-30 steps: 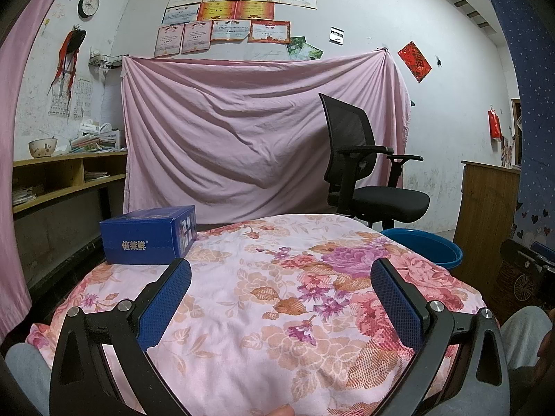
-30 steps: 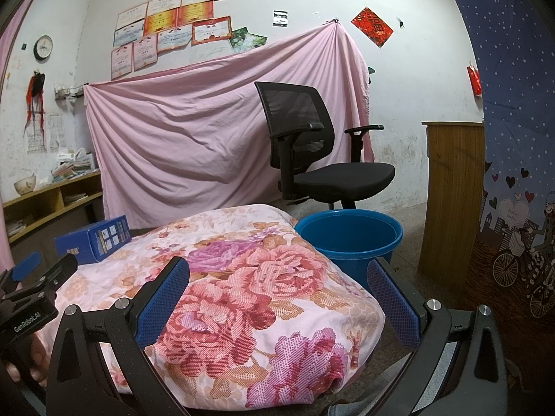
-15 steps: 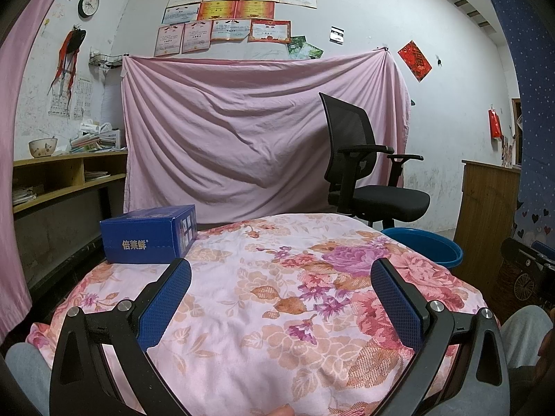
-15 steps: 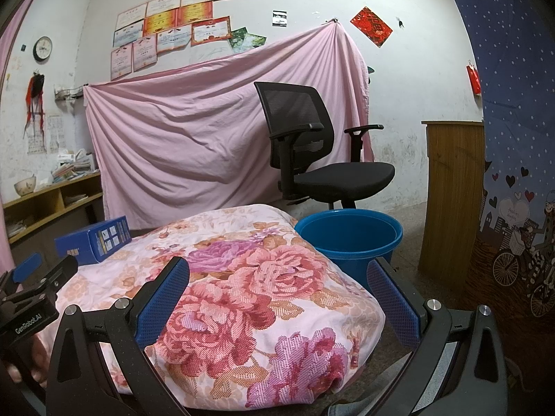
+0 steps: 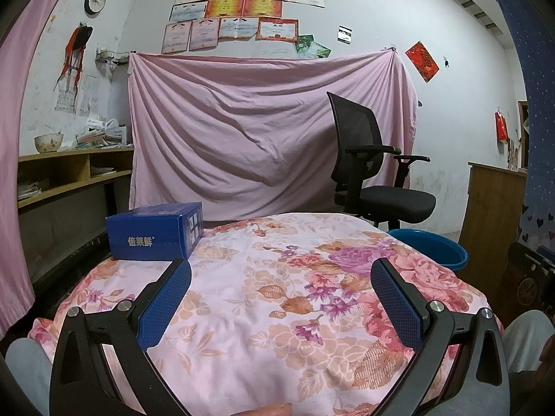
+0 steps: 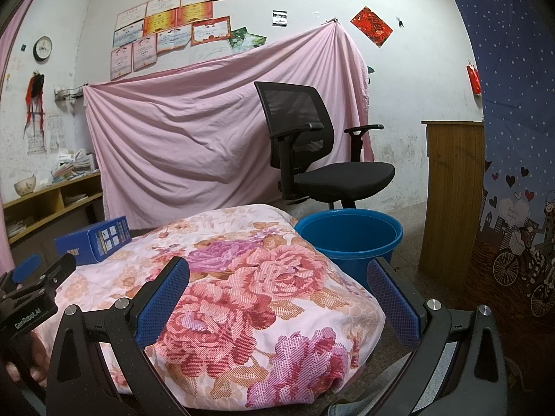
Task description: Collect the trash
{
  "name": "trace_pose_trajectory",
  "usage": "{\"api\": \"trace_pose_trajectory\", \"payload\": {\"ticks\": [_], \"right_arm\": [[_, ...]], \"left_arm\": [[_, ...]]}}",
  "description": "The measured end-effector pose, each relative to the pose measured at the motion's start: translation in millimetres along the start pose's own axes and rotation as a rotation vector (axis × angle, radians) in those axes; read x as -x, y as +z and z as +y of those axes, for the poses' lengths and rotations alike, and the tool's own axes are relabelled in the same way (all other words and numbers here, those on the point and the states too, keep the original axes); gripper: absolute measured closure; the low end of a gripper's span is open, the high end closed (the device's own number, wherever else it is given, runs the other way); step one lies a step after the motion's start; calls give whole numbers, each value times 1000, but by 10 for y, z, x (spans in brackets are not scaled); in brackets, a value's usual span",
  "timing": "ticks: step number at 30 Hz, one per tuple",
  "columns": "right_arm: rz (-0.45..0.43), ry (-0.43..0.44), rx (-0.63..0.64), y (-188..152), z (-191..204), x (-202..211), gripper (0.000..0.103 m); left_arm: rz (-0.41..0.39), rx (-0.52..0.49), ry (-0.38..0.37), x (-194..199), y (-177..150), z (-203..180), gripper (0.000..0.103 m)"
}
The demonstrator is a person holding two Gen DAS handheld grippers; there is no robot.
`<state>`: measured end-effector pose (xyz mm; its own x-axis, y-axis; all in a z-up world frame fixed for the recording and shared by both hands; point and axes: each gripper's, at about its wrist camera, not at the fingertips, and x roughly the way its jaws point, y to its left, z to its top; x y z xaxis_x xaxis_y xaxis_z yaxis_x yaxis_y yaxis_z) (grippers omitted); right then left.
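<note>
Both grippers gape empty: left gripper (image 5: 281, 298), right gripper (image 6: 277, 294), blue box (image 5: 154, 230) untouched.

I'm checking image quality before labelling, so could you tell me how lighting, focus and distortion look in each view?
Left wrist: even indoor light, sharp blue box, fisheye bowing at the edges, dark corners. Right wrist: same soft light, sharp blue bucket, wooden cabinet visibly bent.

We seem to be in a lived-in room of a modest home: certificates (image 5: 242, 14) and a wall clock (image 5: 95, 1) hang on a scuffed white wall, a pink sheet (image 5: 263, 131) is draped below them, and a floral quilt (image 5: 277, 294) lies near an office chair (image 6: 319, 152) and cluttered wooden shelves (image 5: 69, 176).
</note>
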<state>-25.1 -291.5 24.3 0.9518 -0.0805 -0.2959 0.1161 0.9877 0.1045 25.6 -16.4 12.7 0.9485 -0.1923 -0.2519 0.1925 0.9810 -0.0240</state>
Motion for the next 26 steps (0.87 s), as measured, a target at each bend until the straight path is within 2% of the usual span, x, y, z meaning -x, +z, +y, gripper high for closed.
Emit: {"api": "trace_pose_trajectory", "payload": {"ticks": [26], "right_arm": [[1,-1,-1,-6,10,3,0]], "left_arm": [[1,-8,4,-4,-16,-7,2]]}}
